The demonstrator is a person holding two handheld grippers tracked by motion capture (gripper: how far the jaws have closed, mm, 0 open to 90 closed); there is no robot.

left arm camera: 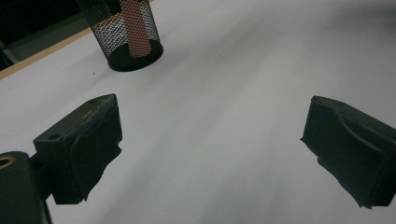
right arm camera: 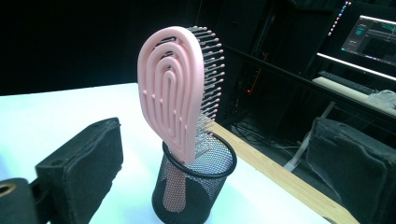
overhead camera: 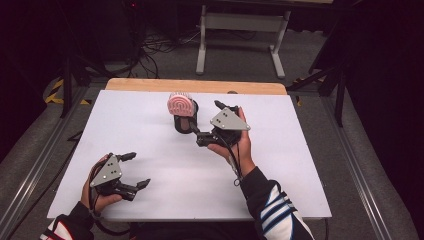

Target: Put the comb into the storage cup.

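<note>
A pink hairbrush (overhead camera: 180, 104) stands head-up in a black mesh cup (overhead camera: 185, 121) at the far middle of the white table (overhead camera: 280, 165). My right gripper (overhead camera: 209, 123) is just right of the cup, open, jaws pointing at it. In the right gripper view the brush (right arm camera: 173, 102) and cup (right arm camera: 194, 191) sit a little ahead of that gripper (right arm camera: 217, 170), between its wide-apart jaws and untouched. My left gripper (overhead camera: 136, 170) rests open near the front left, holding nothing. In the left gripper view, the cup (left arm camera: 130, 37) stands far off beyond that gripper (left arm camera: 212, 144).
A wooden strip (overhead camera: 195, 85) runs along the table's far edge. Beyond it are a white frame (overhead camera: 240, 30) and floor cables (overhead camera: 155, 45). A lit monitor (right arm camera: 373, 37) and desk stand off the table in the right gripper view.
</note>
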